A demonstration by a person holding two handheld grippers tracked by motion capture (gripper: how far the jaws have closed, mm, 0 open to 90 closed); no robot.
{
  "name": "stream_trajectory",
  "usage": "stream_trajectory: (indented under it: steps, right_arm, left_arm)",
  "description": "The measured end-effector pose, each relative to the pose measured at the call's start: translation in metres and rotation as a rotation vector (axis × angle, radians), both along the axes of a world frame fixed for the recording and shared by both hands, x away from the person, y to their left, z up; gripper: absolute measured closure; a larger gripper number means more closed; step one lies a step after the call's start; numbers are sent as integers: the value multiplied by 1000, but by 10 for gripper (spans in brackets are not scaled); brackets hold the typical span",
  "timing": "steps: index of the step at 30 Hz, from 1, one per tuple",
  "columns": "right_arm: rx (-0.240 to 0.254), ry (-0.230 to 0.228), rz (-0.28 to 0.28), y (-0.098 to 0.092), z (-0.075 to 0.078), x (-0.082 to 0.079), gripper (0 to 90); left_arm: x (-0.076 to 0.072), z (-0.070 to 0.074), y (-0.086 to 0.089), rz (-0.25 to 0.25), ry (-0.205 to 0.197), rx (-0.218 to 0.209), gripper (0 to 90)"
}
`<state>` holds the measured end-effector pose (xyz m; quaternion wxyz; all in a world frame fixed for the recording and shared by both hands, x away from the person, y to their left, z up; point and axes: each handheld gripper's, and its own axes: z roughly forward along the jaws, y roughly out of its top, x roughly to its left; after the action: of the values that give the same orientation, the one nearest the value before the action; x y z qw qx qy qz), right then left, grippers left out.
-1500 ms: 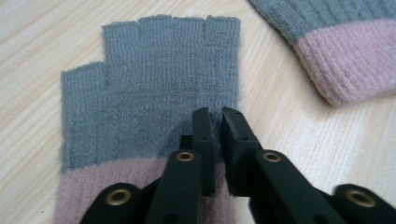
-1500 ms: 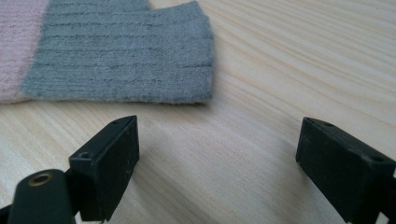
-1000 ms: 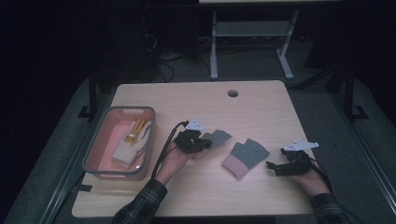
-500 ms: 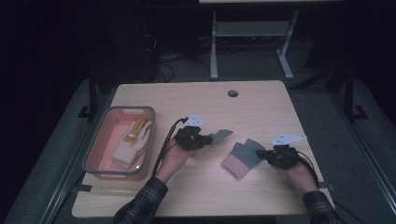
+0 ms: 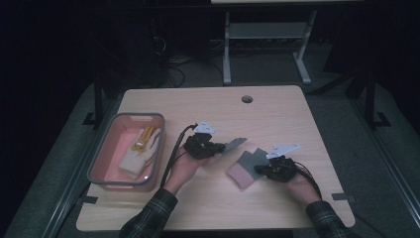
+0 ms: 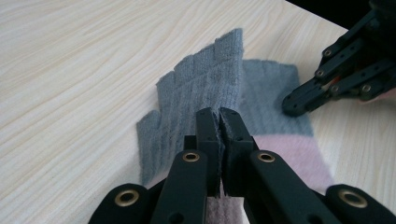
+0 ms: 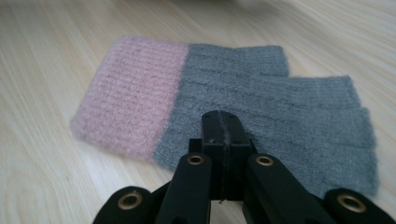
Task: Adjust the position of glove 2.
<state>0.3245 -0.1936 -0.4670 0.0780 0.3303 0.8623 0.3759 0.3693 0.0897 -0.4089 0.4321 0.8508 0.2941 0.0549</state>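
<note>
- Left gripper (image 6: 219,116) is pinched on the lifted glove (image 6: 201,88), held just off mid-table.
- Right gripper (image 7: 222,119) is closed on the grey edge of the flat glove (image 7: 261,98), which lies beside it.
- Both are knit: light, floppy and grippy, so I'd take an edge or cuff.
- Bin (image 5: 97,153) at the table's left holds a cream glove (image 5: 133,161) and something yellow.

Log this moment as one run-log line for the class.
left claw: shut on raised glove | right claw: shut, tips at edge of flat glove | grip: unclear

Grey-and-pink gloves (image 7: 224,102) — bin (image 5: 99,163) perhaps pink
</note>
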Motion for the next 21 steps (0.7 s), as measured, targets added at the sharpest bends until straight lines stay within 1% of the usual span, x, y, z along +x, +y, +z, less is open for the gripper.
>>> stream_trajectory:
  steps: [4, 8, 10, 12, 14, 15, 17, 18, 19, 21]
  right_arm:
    - [-9, -8, 30, 14, 0, 3, 900]
    - [-10, -7, 37, 27, 1, 4, 900]
    - [-5, -11, 37, 33, 0, 5, 900]
    - [-1, -12, 38, 37, 0, 5, 900]
    - [4, -15, 41, 40, -1, 6, 900]
    - [-1, -7, 39, 42, 0, 6, 900]
    - [-3, -17, 43, 43, 0, 6, 900]
    - [-2, -15, 42, 43, 0, 6, 900]
    - [0, -11, 39, 43, 0, 6, 900]
    - [1, -13, 39, 43, -1, 6, 900]
  left_arm:
    - [-1, 1, -1, -9, 3, 1, 874]
    - [-2, 2, -3, -5, 11, -10, 874]
    - [-2, 3, -4, -6, 10, -10, 875]
    - [-3, 5, -5, -2, 21, -15, 875]
    - [-5, 5, -6, 0, 23, -18, 874]
    - [-5, 6, -7, 1, 27, -20, 874]
    - [-7, 6, -9, 4, 35, -24, 874]
    - [-8, 7, -10, 6, 41, -23, 874]
    - [-9, 7, -11, 4, 38, -13, 874]
    - [-12, 6, -15, 5, 51, -13, 874]
